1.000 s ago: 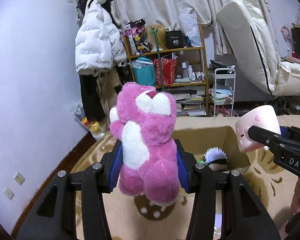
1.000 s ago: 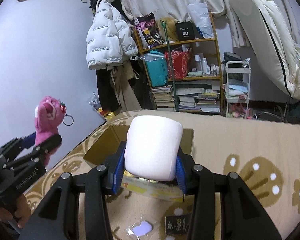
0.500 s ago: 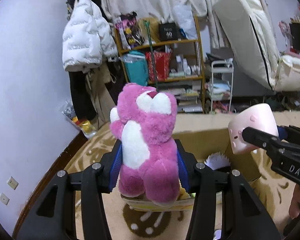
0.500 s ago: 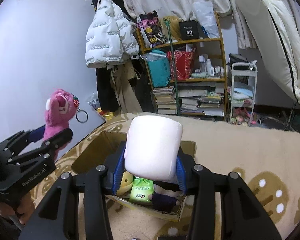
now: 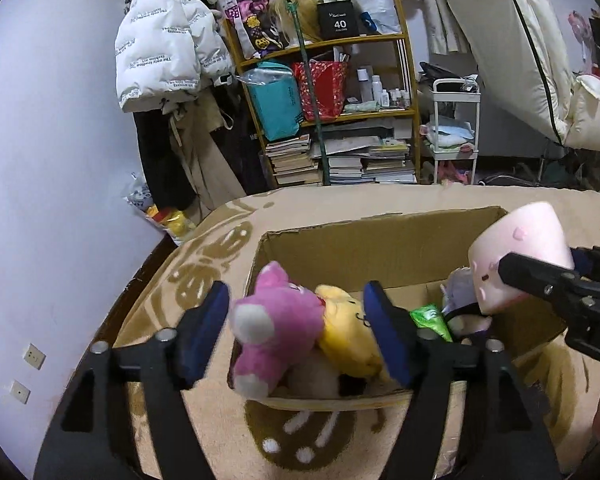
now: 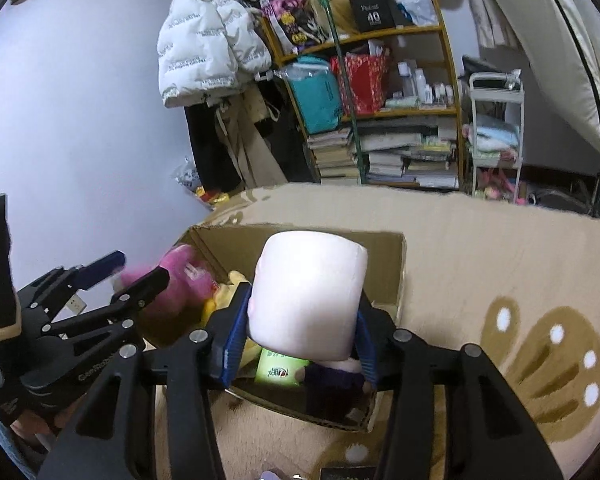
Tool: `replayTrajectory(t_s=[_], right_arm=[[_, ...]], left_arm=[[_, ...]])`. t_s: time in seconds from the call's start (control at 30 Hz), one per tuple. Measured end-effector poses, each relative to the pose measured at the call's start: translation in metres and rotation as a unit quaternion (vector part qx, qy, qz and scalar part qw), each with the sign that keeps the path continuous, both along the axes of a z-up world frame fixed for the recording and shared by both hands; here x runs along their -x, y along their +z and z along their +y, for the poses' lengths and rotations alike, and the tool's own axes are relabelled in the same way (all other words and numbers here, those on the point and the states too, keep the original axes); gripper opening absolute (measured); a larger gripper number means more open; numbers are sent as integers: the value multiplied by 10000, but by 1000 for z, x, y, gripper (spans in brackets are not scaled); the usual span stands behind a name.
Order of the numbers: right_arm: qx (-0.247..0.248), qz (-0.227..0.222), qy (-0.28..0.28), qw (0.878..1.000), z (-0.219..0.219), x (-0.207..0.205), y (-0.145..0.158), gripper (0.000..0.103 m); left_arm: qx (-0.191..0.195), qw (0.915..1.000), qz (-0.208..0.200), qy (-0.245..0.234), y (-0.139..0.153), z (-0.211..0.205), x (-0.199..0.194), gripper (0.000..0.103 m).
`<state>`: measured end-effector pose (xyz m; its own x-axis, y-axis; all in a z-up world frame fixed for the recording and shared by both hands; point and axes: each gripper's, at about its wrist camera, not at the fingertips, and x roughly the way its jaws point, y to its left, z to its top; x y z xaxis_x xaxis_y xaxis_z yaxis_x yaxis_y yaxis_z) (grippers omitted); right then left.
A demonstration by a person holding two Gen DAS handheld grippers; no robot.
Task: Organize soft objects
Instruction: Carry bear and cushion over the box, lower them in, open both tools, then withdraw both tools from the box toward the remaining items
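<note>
Here the left gripper (image 5: 296, 330) hangs over the near left corner of the cardboard box (image 5: 380, 240), its jaws opening and already spread wide, so the blue pads (image 5: 204, 332) stand clear of the pink plush bear (image 5: 274, 326) on both sides. The bear lies tipped over in that corner of the box, its pale muzzle toward the camera, leaning against a yellow plush toy (image 5: 348, 332) beside it; nothing presses on it. Further right inside the box sit a green packet (image 5: 430, 320) and a small pale purple toy (image 5: 460, 292), partly hidden. The right gripper (image 6: 300, 340) hovers above the box's near right part, its jaws only narrowly apart and just starting to open, with the blue pads (image 6: 234, 344) against the sides of the pale pink marshmallow-shaped plush (image 6: 310, 296), which sits upright between them, above the green packet. From the left wrist view the same plush shows a small face and pink spots. The box rests on a beige carpet (image 6: 480, 260) with brown paw-like patterns. A cluttered shelf of books and bags (image 5: 340, 120) and a white puffer jacket (image 5: 160, 40) stand against the far wall.
</note>
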<state>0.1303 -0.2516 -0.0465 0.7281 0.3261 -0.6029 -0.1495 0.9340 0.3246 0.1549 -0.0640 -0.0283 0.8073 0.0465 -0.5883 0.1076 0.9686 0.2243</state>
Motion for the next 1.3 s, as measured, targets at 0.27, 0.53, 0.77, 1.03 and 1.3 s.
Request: replayTrajectory(t_s=[0.27, 0.53, 0.77, 1.03, 1.3], right_arm=[[-34, -93, 45, 9999, 2, 4, 5, 74], [-62, -302, -112, 9995, -4, 10, 14, 91], [-55, -174, -331, 9993, -15, 21, 18, 103], [58, -123, -506, 9986, -21, 45, 29, 103], [177, -1, -563, 9983, -26, 76, 36, 103]], left_arm=[[71, 9997, 77, 208, -2, 12, 6, 94], [339, 9986, 56, 411, 0, 27, 20, 101], [273, 9980, 56, 559, 6, 32, 37, 101], [522, 9975, 119, 471, 20, 34, 70, 101], [380, 9987, 311, 161, 16, 19, 112, 101]])
